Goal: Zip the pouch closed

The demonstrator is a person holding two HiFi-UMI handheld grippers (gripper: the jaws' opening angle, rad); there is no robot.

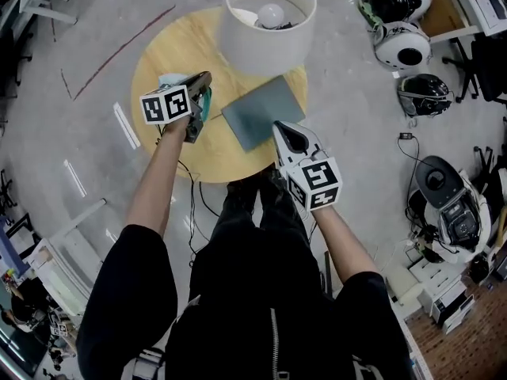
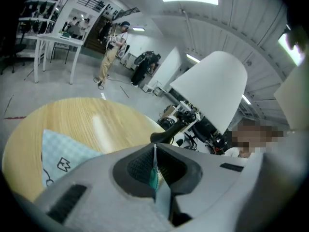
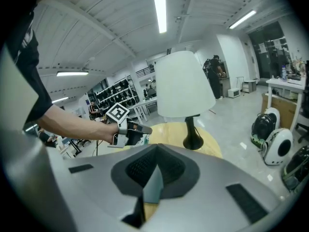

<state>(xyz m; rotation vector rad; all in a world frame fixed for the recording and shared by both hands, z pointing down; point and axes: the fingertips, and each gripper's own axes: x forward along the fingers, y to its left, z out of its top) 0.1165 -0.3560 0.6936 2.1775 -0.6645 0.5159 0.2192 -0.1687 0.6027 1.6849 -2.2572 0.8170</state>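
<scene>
A light-blue checked pouch (image 1: 169, 79) with small drawings and a teal edge sits at the left of the round wooden table (image 1: 162, 54). In the left gripper view its cloth (image 2: 60, 158) shows below and left of the jaws. My left gripper (image 1: 204, 82) is shut on the pouch's teal edge (image 2: 153, 177), where a thin pale strip runs up between the pads. Whether the zip is open or closed is hidden. My right gripper (image 1: 280, 126) hovers over the table's near side, jaws together (image 3: 155, 170) with nothing seen between them.
A lamp with a white shade (image 1: 268, 24) and a black foot (image 3: 193, 140) stands at the table's far side. A grey-blue flat rectangle (image 1: 260, 109) lies mid-table, just beyond the right gripper. Helmets (image 1: 408, 46) and gear lie on the floor to the right.
</scene>
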